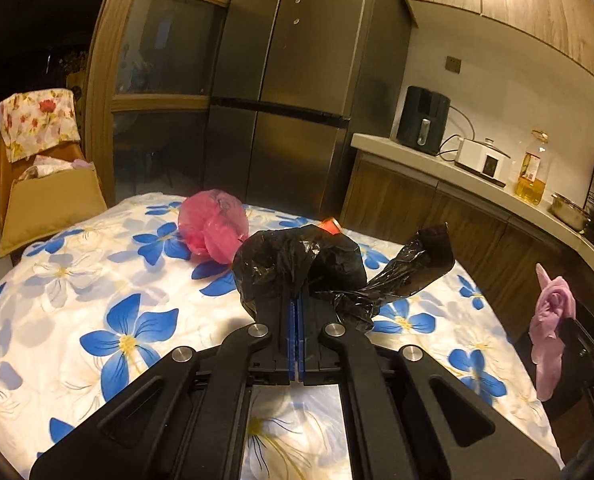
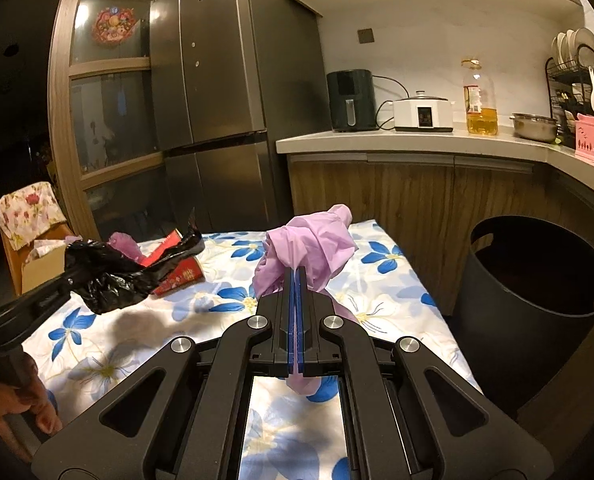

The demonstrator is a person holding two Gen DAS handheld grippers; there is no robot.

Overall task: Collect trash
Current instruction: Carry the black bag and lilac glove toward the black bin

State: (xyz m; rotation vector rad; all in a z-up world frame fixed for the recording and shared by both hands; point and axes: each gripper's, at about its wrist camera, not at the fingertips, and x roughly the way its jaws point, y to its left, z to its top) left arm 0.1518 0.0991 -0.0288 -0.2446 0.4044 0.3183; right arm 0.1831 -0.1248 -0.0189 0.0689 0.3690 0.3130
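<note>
In the left wrist view, a pink plastic bag lies centre-left on the flowered tablecloth. The left gripper, centre, is pinched tight on a crumpled black plastic bag. In the right wrist view, the right gripper, centre, pinches a lilac plastic bag; a black bin stands at right.

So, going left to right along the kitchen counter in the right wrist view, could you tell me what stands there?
Black air fryer → white cooker → oil bottle → steel pot → pink holder, with the dish rack rising behind those last two.
</note>
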